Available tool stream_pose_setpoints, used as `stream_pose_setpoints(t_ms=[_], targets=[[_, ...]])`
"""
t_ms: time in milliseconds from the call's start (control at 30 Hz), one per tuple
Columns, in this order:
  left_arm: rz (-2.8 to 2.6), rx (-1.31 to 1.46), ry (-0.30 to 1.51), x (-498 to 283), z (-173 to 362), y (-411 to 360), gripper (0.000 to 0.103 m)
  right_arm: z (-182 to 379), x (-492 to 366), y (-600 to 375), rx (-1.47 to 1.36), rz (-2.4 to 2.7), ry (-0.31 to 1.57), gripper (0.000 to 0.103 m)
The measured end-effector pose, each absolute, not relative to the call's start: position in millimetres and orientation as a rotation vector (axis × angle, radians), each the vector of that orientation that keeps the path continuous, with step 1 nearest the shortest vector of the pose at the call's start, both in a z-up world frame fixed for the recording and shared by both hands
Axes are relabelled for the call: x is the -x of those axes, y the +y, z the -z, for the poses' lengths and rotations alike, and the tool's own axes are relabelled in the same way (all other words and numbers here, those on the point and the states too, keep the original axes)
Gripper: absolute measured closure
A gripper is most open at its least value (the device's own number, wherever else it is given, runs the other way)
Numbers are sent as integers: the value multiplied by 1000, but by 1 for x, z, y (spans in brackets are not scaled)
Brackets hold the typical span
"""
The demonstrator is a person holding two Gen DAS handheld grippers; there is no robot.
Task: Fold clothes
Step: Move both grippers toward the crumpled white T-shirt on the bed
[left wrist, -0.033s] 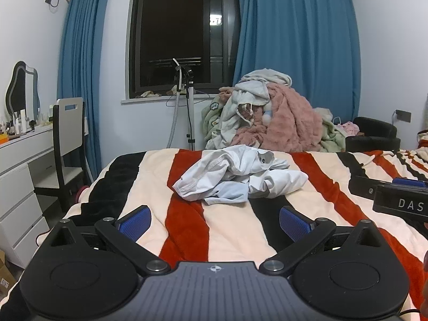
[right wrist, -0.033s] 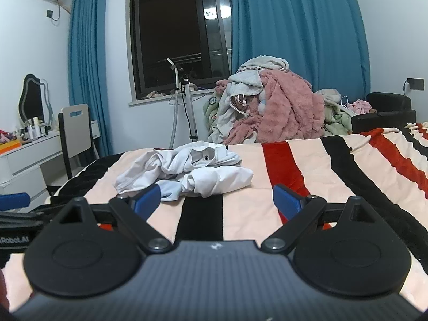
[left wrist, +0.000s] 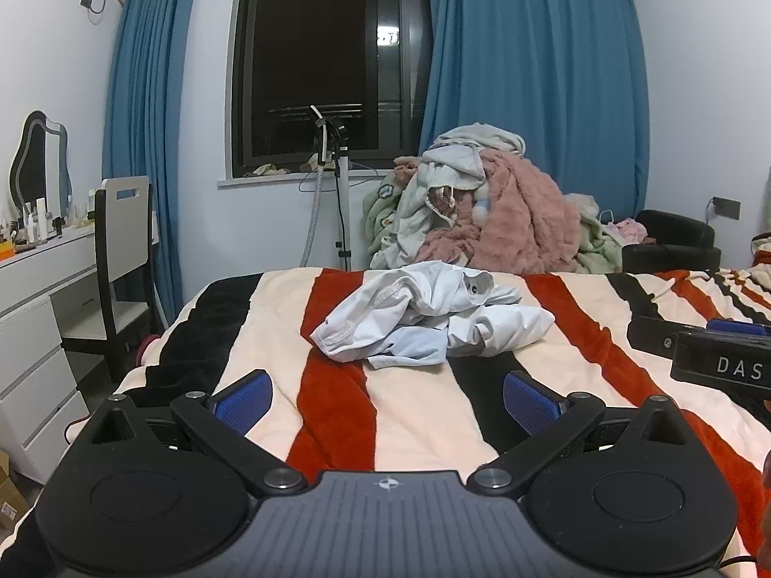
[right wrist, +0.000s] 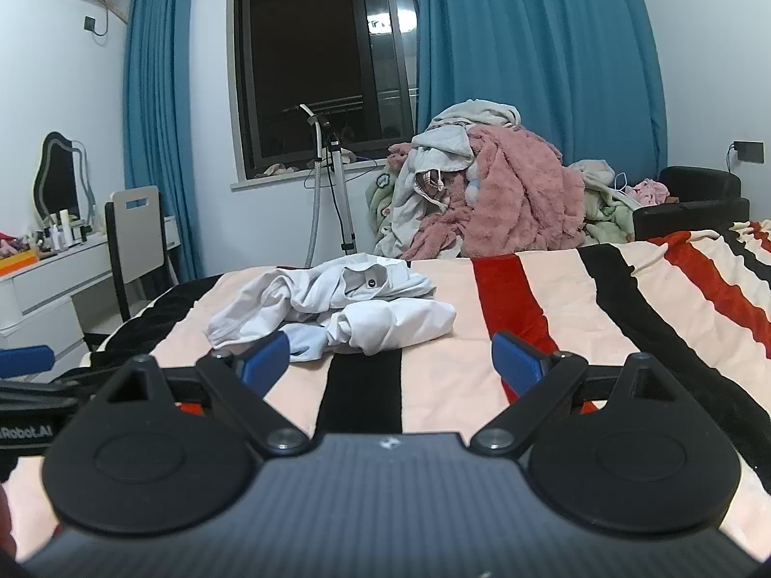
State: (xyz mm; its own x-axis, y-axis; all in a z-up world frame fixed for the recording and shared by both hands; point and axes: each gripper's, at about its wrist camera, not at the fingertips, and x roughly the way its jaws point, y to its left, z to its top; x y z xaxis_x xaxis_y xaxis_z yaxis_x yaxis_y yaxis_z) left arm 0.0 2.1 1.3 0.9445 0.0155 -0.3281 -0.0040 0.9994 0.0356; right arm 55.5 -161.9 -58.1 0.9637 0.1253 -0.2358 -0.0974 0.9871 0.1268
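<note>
Fingers: both pairs of blue pads stand wide apart and hold nothing; left gripper [left wrist: 388,397] and right gripper [right wrist: 392,359] each hover low over the bed.
Garment: 1 crumpled white garment [left wrist: 433,313] lies in a heap on the striped blanket [left wrist: 337,409], at frame centre in the left wrist view and left of centre in the right wrist view [right wrist: 332,306].
Direction: straight ahead of the left gripper; ahead and toward the left edge of the frame for the right gripper, whose left pad [right wrist: 265,363] overlaps the heap's near hem in that view.
Long axis: the heap runs roughly side to side across both frames, a pale blue fold at its near edge.
Nearer hand: likely the right, though contact cannot be told.
Stage: judged as the start; nothing is spread or folded yet.
Next move: probably each gripper pinching 1 end of the heap to pull it flat.
Beyond: a pile of clothes [left wrist: 482,212] topped by a pink fleece rises behind the bed, upper right of centre, before blue curtains [left wrist: 530,96] and a dark window [left wrist: 332,62].
</note>
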Motion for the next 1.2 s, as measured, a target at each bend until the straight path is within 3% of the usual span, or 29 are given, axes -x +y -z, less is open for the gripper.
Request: stream_pose_setpoints(t_ms=[733, 1200], targets=[[-33, -46, 357, -8, 2, 1, 0, 54, -62, -160, -115, -84, 218, 11], [-11, -87, 399, -23, 15, -10, 0, -44, -85, -195, -193, -42, 66, 11]])
